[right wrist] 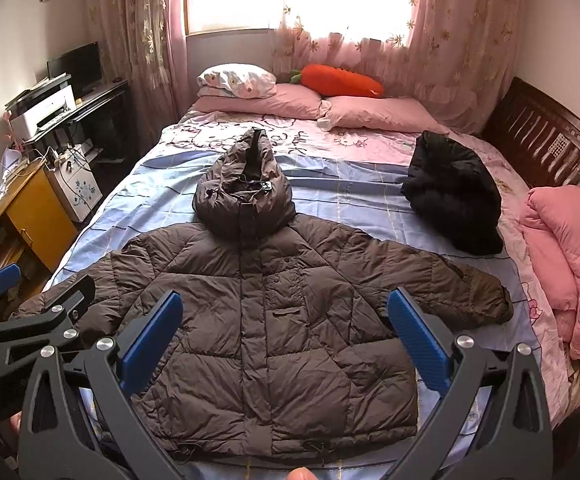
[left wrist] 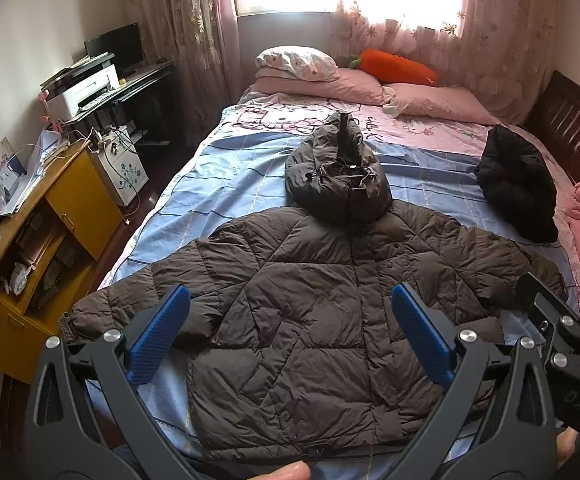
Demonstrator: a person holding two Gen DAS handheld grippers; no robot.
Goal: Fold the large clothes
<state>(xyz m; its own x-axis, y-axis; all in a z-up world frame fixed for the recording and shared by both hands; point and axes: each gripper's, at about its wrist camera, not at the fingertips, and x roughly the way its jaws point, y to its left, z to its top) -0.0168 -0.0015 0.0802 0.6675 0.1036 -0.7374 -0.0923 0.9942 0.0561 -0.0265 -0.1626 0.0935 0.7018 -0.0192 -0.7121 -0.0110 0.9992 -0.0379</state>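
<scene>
A large brown hooded puffer jacket [left wrist: 305, 312] lies flat, front up, sleeves spread, on the bed; it also shows in the right wrist view [right wrist: 274, 308]. Its hood [left wrist: 335, 172] points toward the pillows. My left gripper [left wrist: 290, 320] is open and empty, held above the jacket's lower half. My right gripper [right wrist: 286, 320] is open and empty, held above the jacket's lower middle. Each gripper shows at the edge of the other's view: the right one [left wrist: 561, 308] and the left one [right wrist: 30, 292].
A folded black jacket [right wrist: 453, 196] lies on the bed's right side. A pink quilt [right wrist: 569, 264] is bunched at the right edge. Pillows [right wrist: 258, 100] and a carrot plush [right wrist: 341, 80] lie at the head. A yellow cabinet [left wrist: 30, 240] and desk stand left of the bed.
</scene>
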